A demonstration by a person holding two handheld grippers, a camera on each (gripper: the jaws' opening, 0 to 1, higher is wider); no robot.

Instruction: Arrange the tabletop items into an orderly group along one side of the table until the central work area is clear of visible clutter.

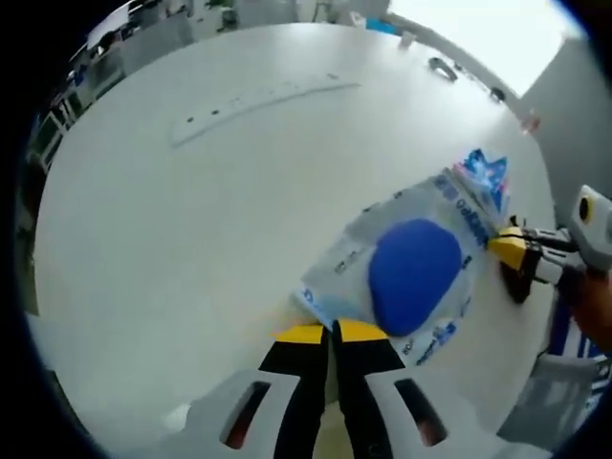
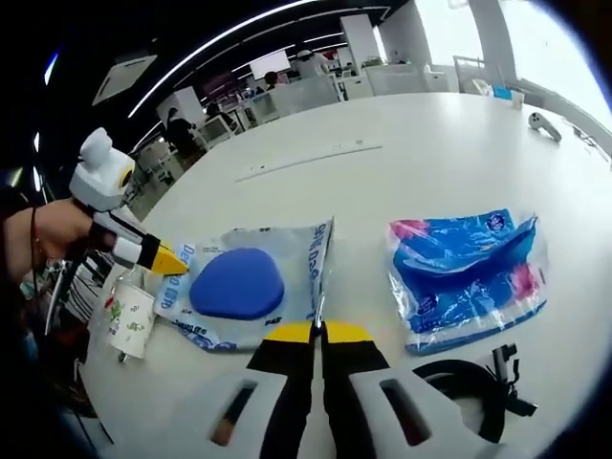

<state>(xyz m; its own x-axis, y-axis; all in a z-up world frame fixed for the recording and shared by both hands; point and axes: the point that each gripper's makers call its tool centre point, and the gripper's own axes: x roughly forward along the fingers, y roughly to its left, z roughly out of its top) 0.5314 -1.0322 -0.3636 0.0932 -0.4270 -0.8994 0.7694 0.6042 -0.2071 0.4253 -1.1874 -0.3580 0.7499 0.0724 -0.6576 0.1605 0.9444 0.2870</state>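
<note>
Both tools — left (image 1: 332, 332), right (image 2: 317, 332) — pinch the clear plastic bag with blue pad (image 2: 239, 282) on a round white counter (image 2: 430, 143) in an open office.

An open-plan office — a large, pale, rounded worktop (image 2: 449, 143) like a meeting table carries a long white power strip (image 1: 253, 103). Far behind it, long ceiling light strips (image 2: 220, 43) run over rows of desks (image 2: 287, 96), with people (image 2: 177, 129) standing among them — and bright windows (image 2: 564, 48) at the far right.
</note>
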